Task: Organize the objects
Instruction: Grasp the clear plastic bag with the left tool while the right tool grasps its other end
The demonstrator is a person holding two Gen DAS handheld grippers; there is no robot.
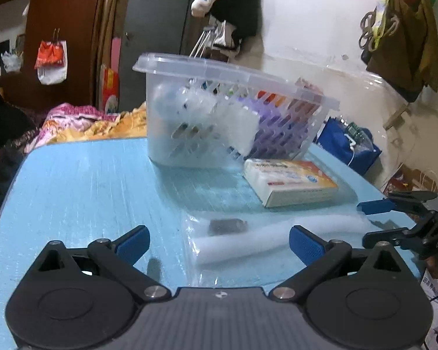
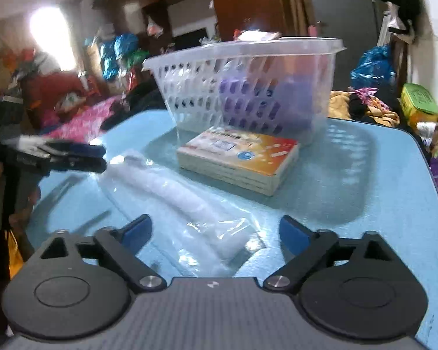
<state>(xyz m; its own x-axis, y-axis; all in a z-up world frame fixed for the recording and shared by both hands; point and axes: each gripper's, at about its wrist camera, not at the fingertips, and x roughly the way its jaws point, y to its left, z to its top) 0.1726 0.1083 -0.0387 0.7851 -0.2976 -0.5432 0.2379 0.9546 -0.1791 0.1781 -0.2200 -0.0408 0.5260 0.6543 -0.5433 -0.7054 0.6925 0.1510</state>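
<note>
two grippers hover with jaws spread wide and nothing held over a light blue surface (image 1: pixel 81 180). left gripper (image 1: pixel 217 243) and right gripper (image 2: pixel 216 232) each face a white roll in a clear plastic bag (image 2: pixel 187 201), lying near an orange-and-white box (image 2: pixel 239 160) beside a clear perforated basket (image 1: pixel 227 110) holding purple items.

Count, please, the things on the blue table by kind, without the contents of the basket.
Baskets: 1, clear plastic basket
Boxes: 1, orange and white box
Plastic bags: 1, clear bag with a white roll
Total: 3, all on the blue table
</note>
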